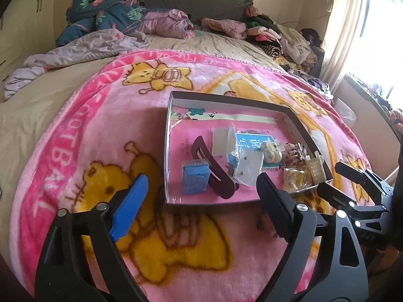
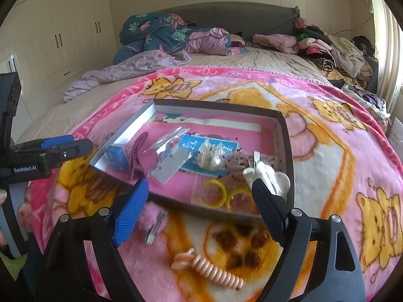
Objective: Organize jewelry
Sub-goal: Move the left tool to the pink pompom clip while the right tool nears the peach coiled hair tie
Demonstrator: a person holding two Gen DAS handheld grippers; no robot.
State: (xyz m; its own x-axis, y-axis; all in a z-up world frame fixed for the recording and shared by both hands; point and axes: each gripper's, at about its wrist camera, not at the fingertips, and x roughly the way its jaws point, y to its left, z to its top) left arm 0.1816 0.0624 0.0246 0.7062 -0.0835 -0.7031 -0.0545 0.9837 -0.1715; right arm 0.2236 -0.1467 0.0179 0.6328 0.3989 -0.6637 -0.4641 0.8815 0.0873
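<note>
Both sets of tongs hang over the near edge of the shallow box [image 2: 287, 136], and both are released. The left tongs [image 1: 201, 198] gape with nothing between the blue pad and the black one, and the right tongs [image 2: 199, 209] stand just as wide and as empty, hovering a little nearer the box's near right corner.

The box is the landmark here. It lies on a pink bear-print blanket [image 1: 75, 125] spread over the bed. Inside it, toward the left wall, sits a small blue case [image 1: 195, 178] with a dark maroon hair claw [image 1: 211, 168] just beside it. Clear little bags [image 2: 171, 156] lie in the middle, a cream bow clip [image 2: 209, 158] beyond them, and yellow rings [image 2: 214, 192] in a packet against the near wall.

Two pieces are not yet in the box. A fluffy pink hair clip [image 2: 153, 220] lies on the blanket just outside the near wall, and a peach spiral hair tie [image 2: 211, 269] lies further out from that wall, nearer to me.

I'd judge the gathering is mostly done and a pickup is about to start. The next move asks for the right tongs to sink onto the fluffy clip, straddle it, clench gently on the soft plush and lift it over the low wall.
</note>
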